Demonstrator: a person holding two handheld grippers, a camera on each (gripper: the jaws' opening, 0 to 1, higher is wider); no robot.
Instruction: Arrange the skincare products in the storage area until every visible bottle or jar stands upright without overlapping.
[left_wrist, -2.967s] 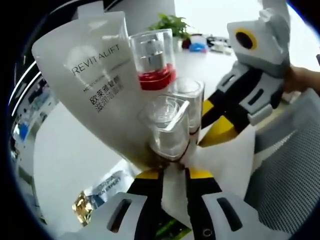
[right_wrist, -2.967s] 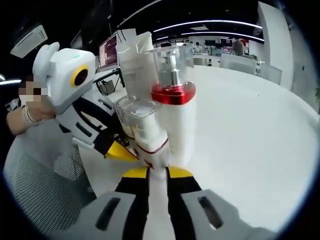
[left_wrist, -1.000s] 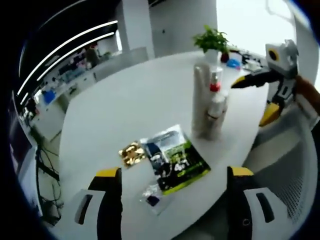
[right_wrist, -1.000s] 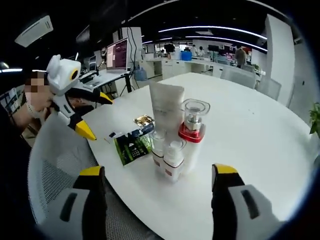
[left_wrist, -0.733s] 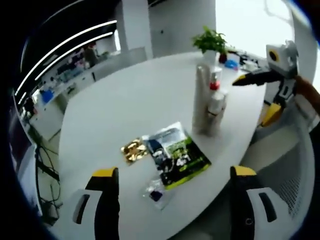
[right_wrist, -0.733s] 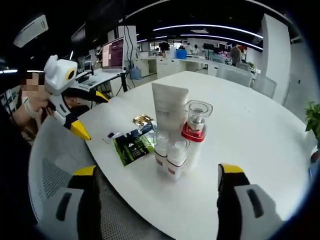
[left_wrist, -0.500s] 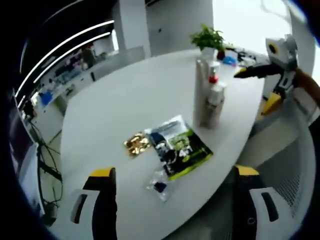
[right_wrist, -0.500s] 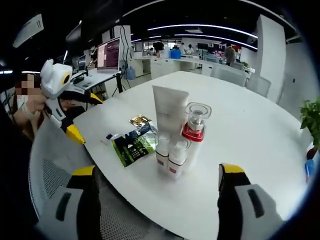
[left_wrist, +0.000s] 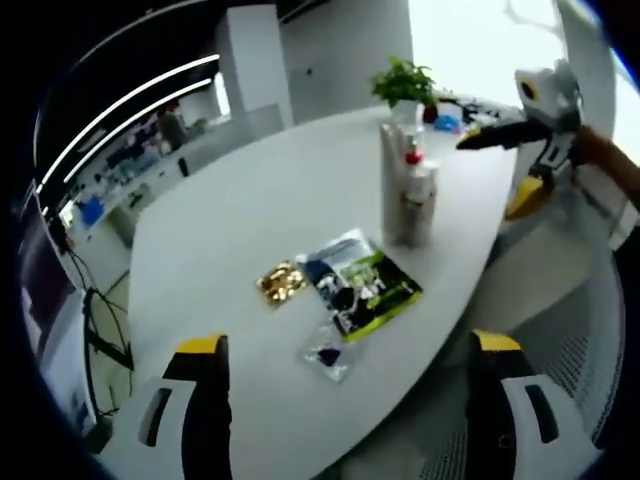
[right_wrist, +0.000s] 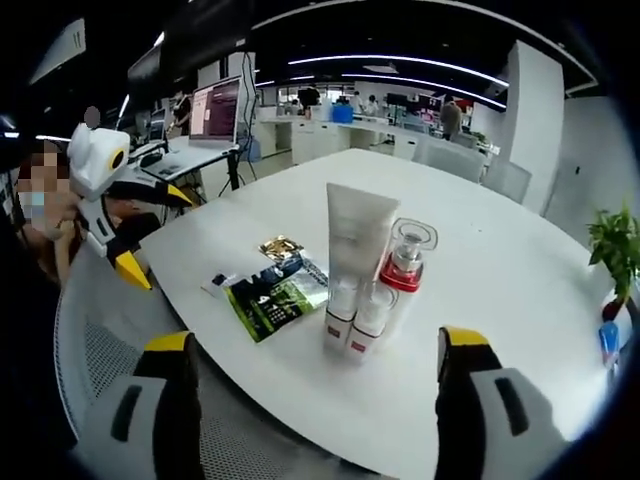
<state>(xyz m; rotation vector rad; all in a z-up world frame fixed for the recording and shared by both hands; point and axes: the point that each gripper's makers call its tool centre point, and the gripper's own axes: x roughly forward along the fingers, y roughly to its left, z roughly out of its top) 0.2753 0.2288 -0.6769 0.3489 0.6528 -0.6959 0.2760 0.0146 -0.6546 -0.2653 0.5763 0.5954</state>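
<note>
- The skincare products stand upright in a tight cluster on the white table (right_wrist: 500, 300), near its edge: a tall white tube (right_wrist: 356, 245) on its cap, a pump bottle (right_wrist: 405, 262) with a red collar and clear cap, and two small bottles (right_wrist: 362, 318) with clear caps and red bands at the base.
- In the right gripper view the small bottles stand in front, touching or nearly touching the tube and pump bottle behind them; in the left gripper view the same cluster (left_wrist: 404, 190) looks small and stands far across the table.
- Beside the cluster lie a flat green and black sachet (right_wrist: 275, 298), a crinkled gold packet (right_wrist: 281, 247) and a small clear packet (left_wrist: 329, 352) with a dark patch, all flat on the table and apart from the bottles.
- The right claw (right_wrist: 315, 400) is wide open and holds nothing; its yellow-tipped jaws frame the cluster from well back.
- The left claw (left_wrist: 345, 400) is also wide open and empty, well apart from the products.
- Each claw appears in the other's view, held by a hand off the table's edge: the right one (left_wrist: 525, 150), the left one (right_wrist: 125, 215).
- A potted plant (left_wrist: 403, 85) stands at the far side of the table; a mesh chair back (right_wrist: 95, 380) sits below the table edge.
</note>
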